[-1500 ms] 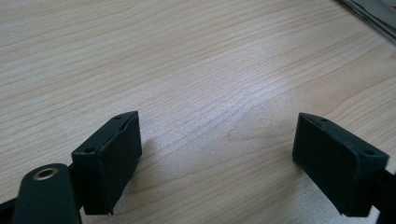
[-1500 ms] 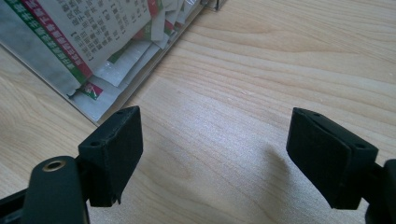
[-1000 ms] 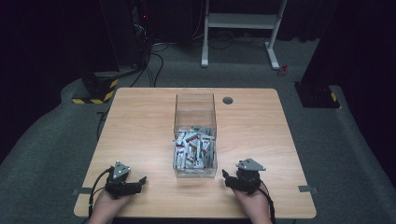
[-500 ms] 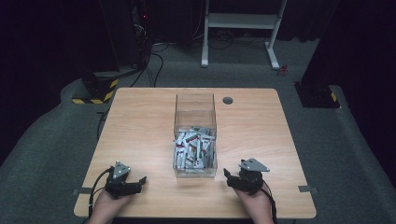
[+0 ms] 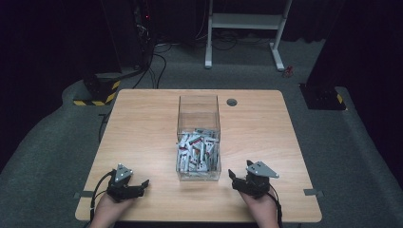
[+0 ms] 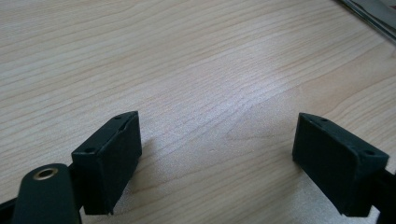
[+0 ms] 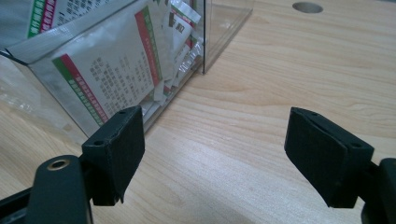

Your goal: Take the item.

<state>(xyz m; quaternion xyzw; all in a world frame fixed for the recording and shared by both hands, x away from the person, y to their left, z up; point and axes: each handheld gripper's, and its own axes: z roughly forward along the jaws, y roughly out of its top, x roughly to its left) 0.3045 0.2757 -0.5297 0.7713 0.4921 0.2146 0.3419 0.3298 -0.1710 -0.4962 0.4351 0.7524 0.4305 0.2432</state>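
Observation:
A clear plastic box stands in the middle of the wooden table, its near half holding several white sachets with red and green print. My left gripper rests near the table's front left, open, with bare wood between its jaws. My right gripper rests at the front right, open and empty. In the right gripper view the box and its sachets lie just beyond the left jaw.
A round cable hole sits in the table behind the box, also seen in the right gripper view. Beyond the table are a white frame's legs, cables on the floor and a yellow-black striped base.
The right gripper has shifted slightly; the left gripper and the box stay where they were.

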